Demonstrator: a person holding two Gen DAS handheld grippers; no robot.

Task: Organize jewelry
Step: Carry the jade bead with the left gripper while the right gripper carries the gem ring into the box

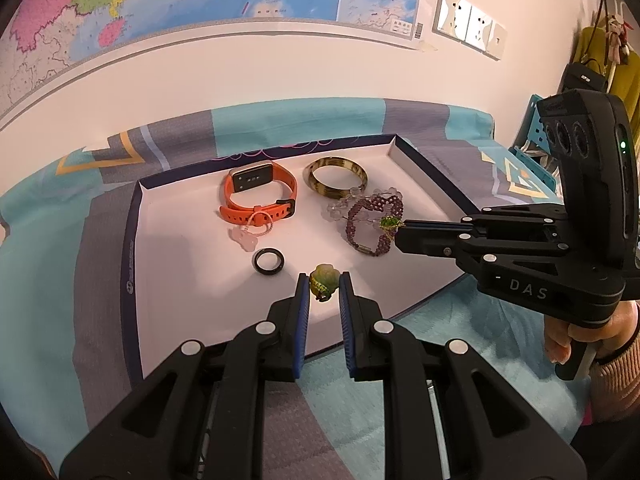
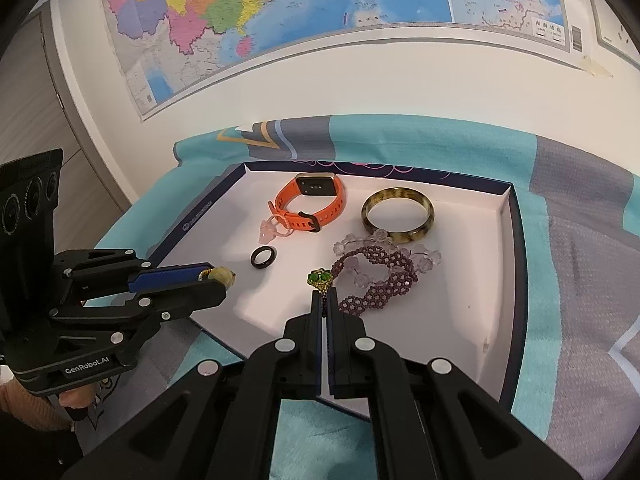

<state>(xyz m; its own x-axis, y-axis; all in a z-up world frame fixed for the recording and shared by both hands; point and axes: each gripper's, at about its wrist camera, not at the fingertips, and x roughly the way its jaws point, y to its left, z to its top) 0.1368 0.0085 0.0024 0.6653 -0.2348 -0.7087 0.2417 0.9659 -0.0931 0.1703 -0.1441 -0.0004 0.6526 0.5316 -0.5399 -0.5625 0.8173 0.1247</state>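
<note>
Wall map [image 2: 280, 20] above patterned cloth [image 2: 580, 240]; left tongs [image 1: 324, 286] grasp yellow-green pendant [image 1: 322, 280], right tongs [image 2: 323, 300] clenched, perhaps on green ring [image 2: 319, 279].

Tray [image 1: 136, 240] lies on the cloth [image 1: 60, 248], which covers the surface below the wall map [image 1: 160, 0]. In the tray, seen from the left wrist: watch [image 1: 260, 196] at rear left, bangle [image 1: 336, 178] at rear right. Charm [image 1: 248, 240] lies just before the watch, touching its strap. Ring [image 1: 268, 261] lies before the charm, apart. Beaded bracelets [image 1: 374, 222] lie before the bangle, touching it. Left tool [image 1: 324, 288] is over the near tray edge; right tool [image 1: 396, 232] is beside the bracelets.
</note>
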